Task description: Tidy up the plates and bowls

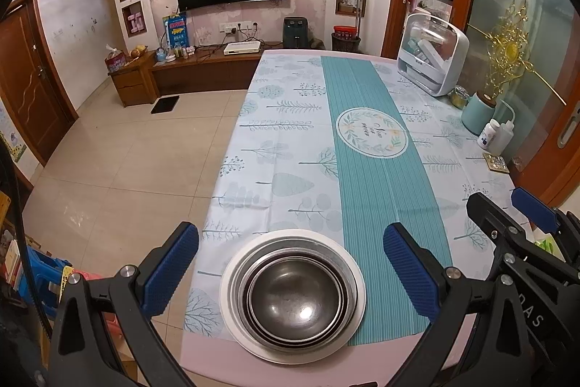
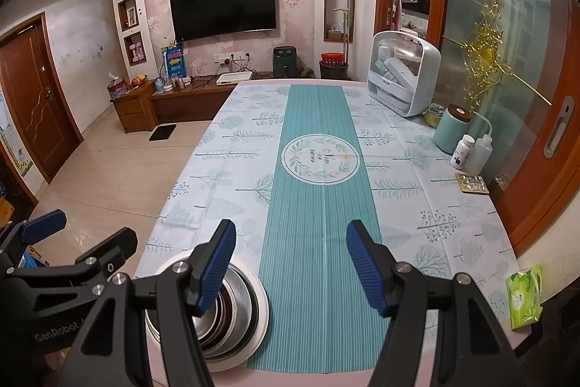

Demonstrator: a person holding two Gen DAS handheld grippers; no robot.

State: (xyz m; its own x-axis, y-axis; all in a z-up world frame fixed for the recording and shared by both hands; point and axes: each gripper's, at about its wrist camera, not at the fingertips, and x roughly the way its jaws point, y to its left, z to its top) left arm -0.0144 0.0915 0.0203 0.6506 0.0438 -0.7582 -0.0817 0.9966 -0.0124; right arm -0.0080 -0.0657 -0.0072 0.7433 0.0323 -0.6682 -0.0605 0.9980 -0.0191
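Jaws, left wrist view: left gripper (image 1: 290,272) spread wide, blue pads apart, nothing pinched. Directly below and between the pads sits the stack of dishes (image 1: 293,294), at the near edge of the table (image 1: 286,147), just left of the teal runner (image 1: 373,169).

- Stack, counted from this view: one white plate (image 1: 250,341) at the bottom; nested metal bowls (image 1: 295,300) on it, at least three rims showing, exact number hard to tell. Round, so no long axis; the open side faces up.
- Right gripper (image 1: 507,209), seen at the right, hovers above the cloth beside the stack, touching nothing.
- Far right edge of the table: one white dish cabinet (image 1: 431,55), one mint canister (image 1: 478,113), two small bottles (image 1: 494,135).

Jaws, right wrist view: right gripper (image 2: 290,267) spread, nothing between the pads; only runner lies beneath the gap.

- Stack lies to the left of these jaws, partly hidden behind the left-hand finger; the plate's rim overlaps the runner's left border.
- One green tissue pack (image 2: 525,300) at the near right corner of the table.

Judgement: the left gripper is the nearer, already centred over the stack; any lift of the top bowl would call for closing on a rim, not across the full width.
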